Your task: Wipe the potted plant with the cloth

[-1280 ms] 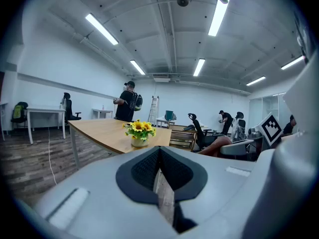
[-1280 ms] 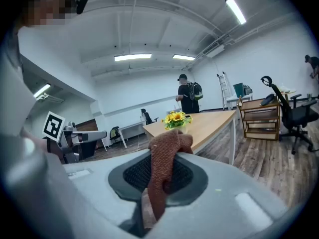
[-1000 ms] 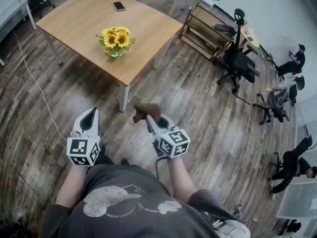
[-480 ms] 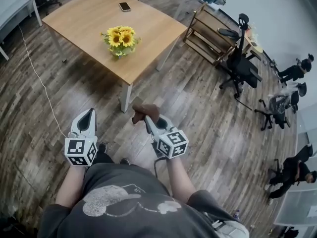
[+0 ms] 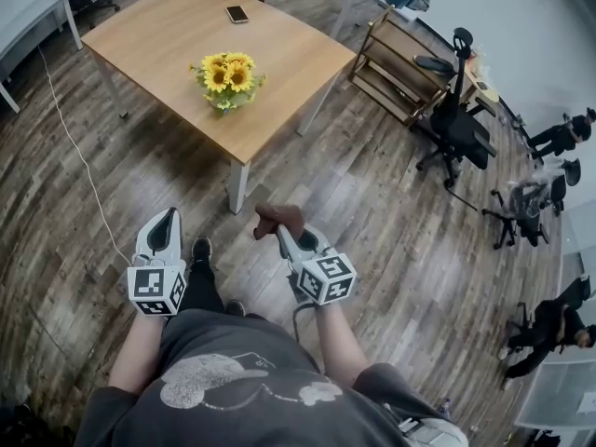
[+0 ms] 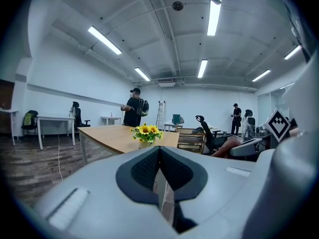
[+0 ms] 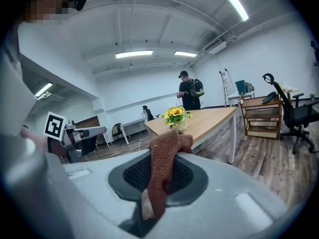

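Note:
A potted plant (image 5: 225,79) with yellow sunflowers stands near the front edge of a wooden table (image 5: 168,35), well ahead of both grippers. It shows small in the left gripper view (image 6: 146,134) and the right gripper view (image 7: 177,117). My right gripper (image 5: 279,231) is shut on a brown cloth (image 5: 277,219), which hangs bunched over its tips (image 7: 167,163). My left gripper (image 5: 165,228) is shut with nothing in it, held over the floor to the left. Both grippers are a good way short of the table.
A phone (image 5: 237,14) lies on the table's far side. A wooden shelf unit (image 5: 400,63) and a black office chair (image 5: 452,119) stand to the right. A white cable (image 5: 79,156) runs along the plank floor at left. People stand at the far right (image 5: 563,133).
The view has drifted slightly; the table and plant sit a little farther right in the picture. Both grippers hold their pose, the cloth still gripped.

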Tool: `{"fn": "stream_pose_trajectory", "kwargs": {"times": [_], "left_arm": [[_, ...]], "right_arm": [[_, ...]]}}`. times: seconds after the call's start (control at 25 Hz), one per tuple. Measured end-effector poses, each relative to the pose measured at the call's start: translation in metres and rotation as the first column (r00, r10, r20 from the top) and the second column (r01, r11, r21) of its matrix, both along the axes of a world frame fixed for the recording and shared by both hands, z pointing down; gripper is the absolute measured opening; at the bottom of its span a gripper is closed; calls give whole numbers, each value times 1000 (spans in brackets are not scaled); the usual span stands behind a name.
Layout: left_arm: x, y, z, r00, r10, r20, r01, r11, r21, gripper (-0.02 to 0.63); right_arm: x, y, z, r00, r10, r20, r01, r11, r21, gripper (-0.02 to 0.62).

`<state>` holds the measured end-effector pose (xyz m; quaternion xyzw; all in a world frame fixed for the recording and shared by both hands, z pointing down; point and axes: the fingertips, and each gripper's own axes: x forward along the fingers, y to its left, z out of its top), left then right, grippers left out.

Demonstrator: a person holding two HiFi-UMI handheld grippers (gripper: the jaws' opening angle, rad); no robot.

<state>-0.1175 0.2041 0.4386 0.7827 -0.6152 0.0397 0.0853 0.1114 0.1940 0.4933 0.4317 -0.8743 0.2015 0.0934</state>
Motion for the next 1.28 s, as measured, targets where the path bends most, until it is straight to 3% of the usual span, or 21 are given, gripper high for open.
{"fn": "stream_pose_trajectory", "kwargs": {"times": [0.6,1.28], "left_arm": [[25,-104,14,987,155,-41,-157,987,-28,18],[3,-223,36,959,275,-62,-279,957,-77,20]], "right_arm": [[7,-78,8,997,82,-13,-83,996,-38,48],[-18,-204,7,981,193,-20,-194,977,-91,48]]}}
